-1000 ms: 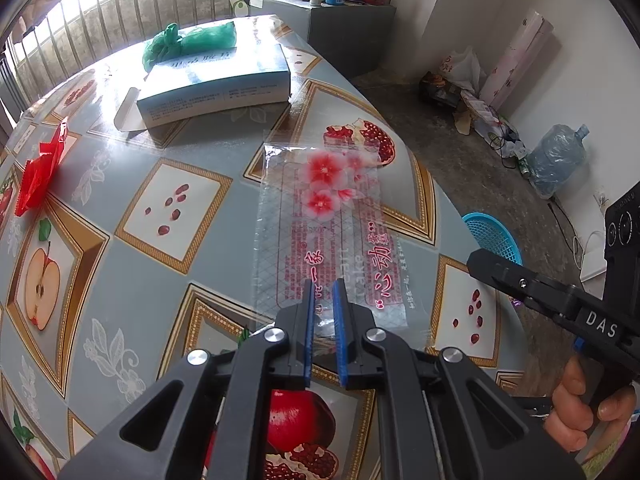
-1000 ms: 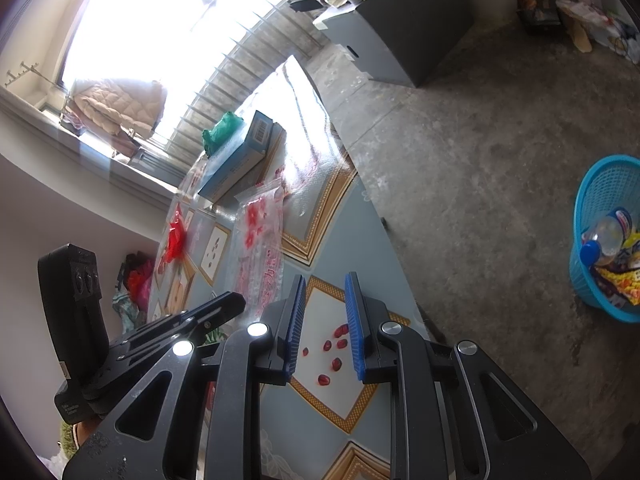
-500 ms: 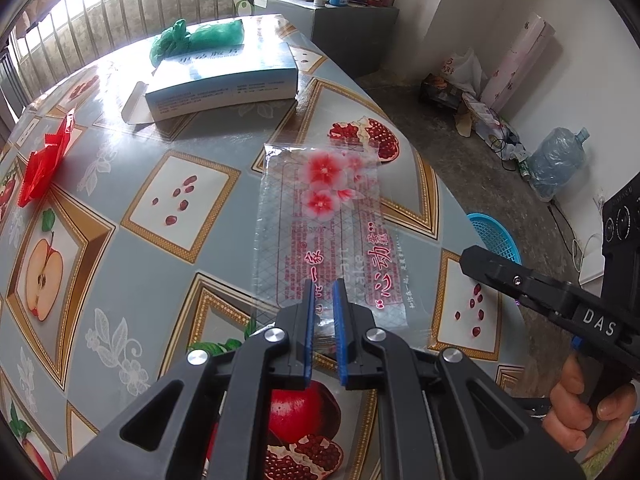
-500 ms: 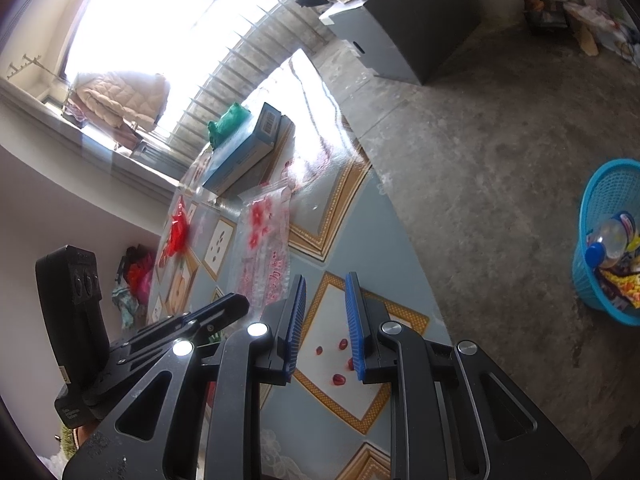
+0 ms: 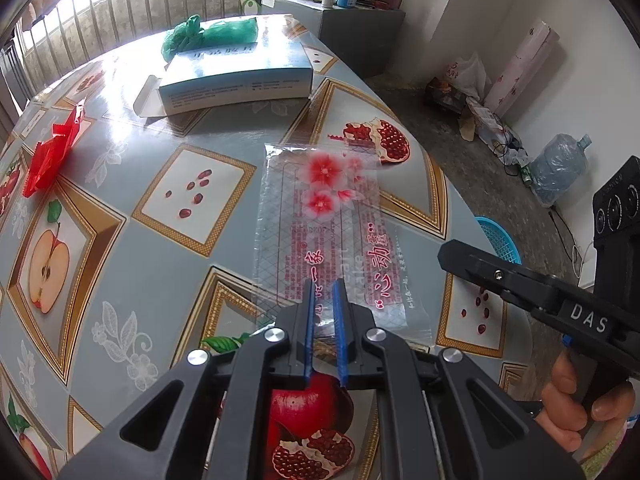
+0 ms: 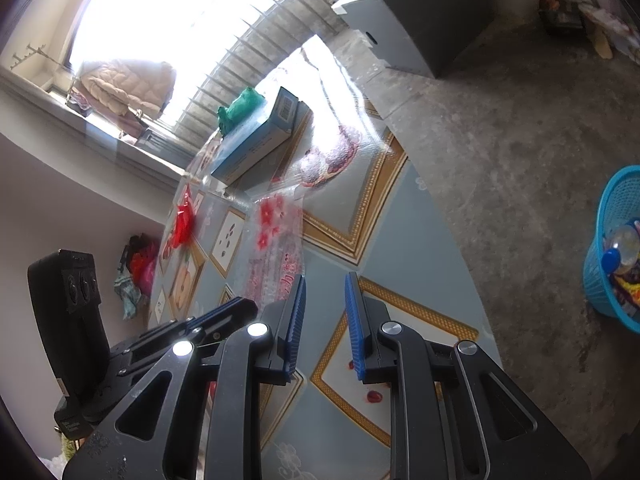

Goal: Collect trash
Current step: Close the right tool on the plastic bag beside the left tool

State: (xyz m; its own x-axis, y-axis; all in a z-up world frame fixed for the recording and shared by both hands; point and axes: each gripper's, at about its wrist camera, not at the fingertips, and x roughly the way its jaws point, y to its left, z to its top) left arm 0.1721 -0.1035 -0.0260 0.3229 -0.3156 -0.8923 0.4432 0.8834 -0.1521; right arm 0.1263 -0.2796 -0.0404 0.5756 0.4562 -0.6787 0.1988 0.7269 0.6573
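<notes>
Our left gripper (image 5: 323, 286), nearly closed, pinches the near end of the clear wrapper (image 5: 326, 224), whose length runs away from us; the right gripper (image 6: 325, 292) is apart and empty.

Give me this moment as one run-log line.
left claw: shut on clear wrapper | right claw: open, empty | blue basket: on floor, holds trash

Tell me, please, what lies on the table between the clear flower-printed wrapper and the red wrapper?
Nothing lies there: in the left wrist view only bare tablecloth separates the clear flower-printed wrapper from the red wrapper.
</notes>
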